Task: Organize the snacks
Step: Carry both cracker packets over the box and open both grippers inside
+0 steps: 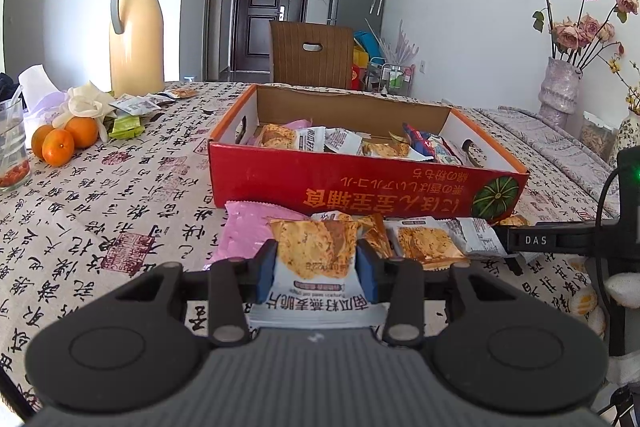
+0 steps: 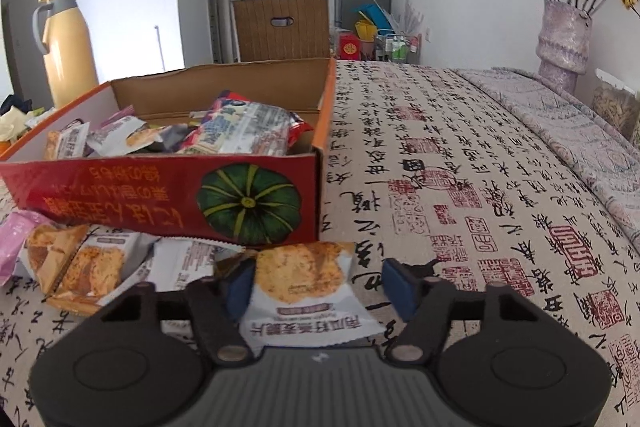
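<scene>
A red cardboard box point(image 1: 360, 183) with a pumpkin picture holds several snack packets; it also shows in the right wrist view point(image 2: 120, 195). My left gripper point(image 1: 316, 267) is shut on a white-and-orange cracker packet point(image 1: 316, 255) just in front of the box. A pink packet point(image 1: 248, 231) and more cracker packets point(image 1: 428, 239) lie beside it. My right gripper point(image 2: 320, 283) is open around another cracker packet point(image 2: 304, 283) lying on the tablecloth before the box's right corner; the jaws stand wide and only the left pad is near it. Loose packets point(image 2: 88, 267) lie to its left.
A yellow thermos point(image 1: 136, 31), oranges point(image 1: 64, 139), a glass point(image 1: 12, 147) and small packets point(image 1: 136, 107) stand at the left. A vase of dried roses point(image 1: 560, 87) stands at the right back. A brown chair point(image 1: 312, 51) is behind the table.
</scene>
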Motion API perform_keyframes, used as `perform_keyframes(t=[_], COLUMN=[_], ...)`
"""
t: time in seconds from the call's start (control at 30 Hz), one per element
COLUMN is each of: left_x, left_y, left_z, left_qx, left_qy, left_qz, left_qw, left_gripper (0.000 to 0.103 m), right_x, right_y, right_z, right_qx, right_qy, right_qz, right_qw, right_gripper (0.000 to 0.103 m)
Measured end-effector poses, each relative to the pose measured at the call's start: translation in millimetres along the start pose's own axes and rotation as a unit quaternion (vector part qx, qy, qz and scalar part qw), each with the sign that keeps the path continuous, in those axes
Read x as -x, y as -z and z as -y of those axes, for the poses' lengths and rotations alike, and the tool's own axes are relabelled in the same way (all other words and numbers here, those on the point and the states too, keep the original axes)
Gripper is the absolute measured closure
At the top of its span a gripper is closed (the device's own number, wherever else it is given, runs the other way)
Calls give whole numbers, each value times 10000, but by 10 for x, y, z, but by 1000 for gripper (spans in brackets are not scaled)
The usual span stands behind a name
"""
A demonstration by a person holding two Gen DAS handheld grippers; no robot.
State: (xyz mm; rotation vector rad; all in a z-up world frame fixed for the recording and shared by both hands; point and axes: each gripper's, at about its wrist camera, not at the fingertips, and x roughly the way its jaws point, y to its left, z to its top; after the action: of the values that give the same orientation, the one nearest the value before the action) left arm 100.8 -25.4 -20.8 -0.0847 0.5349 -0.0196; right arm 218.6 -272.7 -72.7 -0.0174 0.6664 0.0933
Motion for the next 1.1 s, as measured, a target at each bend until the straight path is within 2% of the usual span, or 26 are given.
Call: perform_keyframes(t=[0.07,0.2,0.57,0.8,1.1], left_x=[4,10,7,-29,-104], left_y=[4,8,-71,-272,-687], left_z=[1,4,-3,60,186], left_qx=[-2,-11,12,-40,-233], left_qy=[3,20,30,72,147], left_qz=[8,10,103,322,738], left_qw=[10000,10000,9999,9994,9969], left_gripper=[61,61,61,61,61], right_x=[28,103,525,755,669], right_y=[11,56,122,-72,-481], right_z=[-29,-67,-50,-203,-481], right_qx=[68,159,-8,78,184], right_qy=[-46,-37,-295,-596,-850], right_qz=[25,97,624,1110,1425], right_qw=[10000,9998,9976,9920,9860], right_gripper=[51,56,58,58,58])
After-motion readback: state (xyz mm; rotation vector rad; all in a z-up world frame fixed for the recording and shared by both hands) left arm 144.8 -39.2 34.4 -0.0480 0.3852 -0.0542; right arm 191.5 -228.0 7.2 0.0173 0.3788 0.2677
